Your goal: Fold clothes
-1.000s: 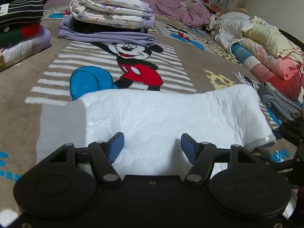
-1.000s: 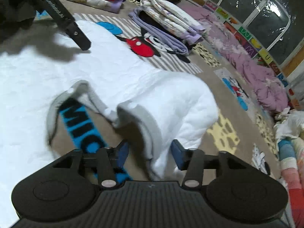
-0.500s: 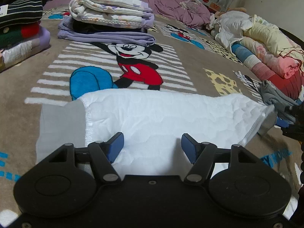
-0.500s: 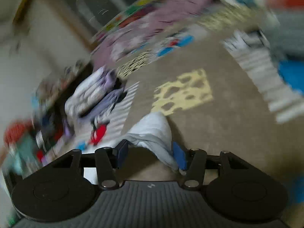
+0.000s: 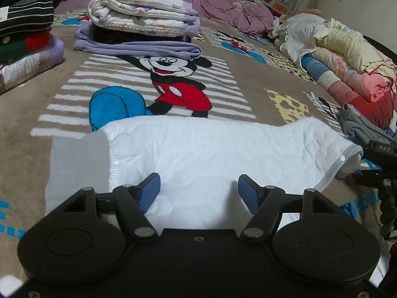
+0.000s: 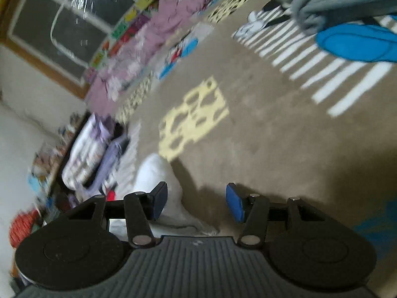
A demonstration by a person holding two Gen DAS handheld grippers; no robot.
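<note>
A white quilted garment (image 5: 211, 154) with a grey band at its left end lies flat on the Mickey Mouse carpet (image 5: 173, 74). My left gripper (image 5: 198, 192) is open and empty, low over the garment's near edge. My right gripper (image 6: 196, 202) is open and empty beside the garment's right end (image 6: 158, 176), which lies by its left finger. Part of the right gripper shows at the right edge of the left wrist view (image 5: 382, 154).
A stack of folded purple and white clothes (image 5: 141, 32) sits at the back. Folded striped and red items (image 5: 24, 42) are at the left. A pile of bedding (image 5: 347, 57) and a grey garment (image 5: 357, 126) lie at the right. A purple quilt (image 5: 230, 10) is far back.
My right gripper was shut on the garment's right end, pulled it out flat to the right, then opened and let it go. The left gripper has stayed still.
</note>
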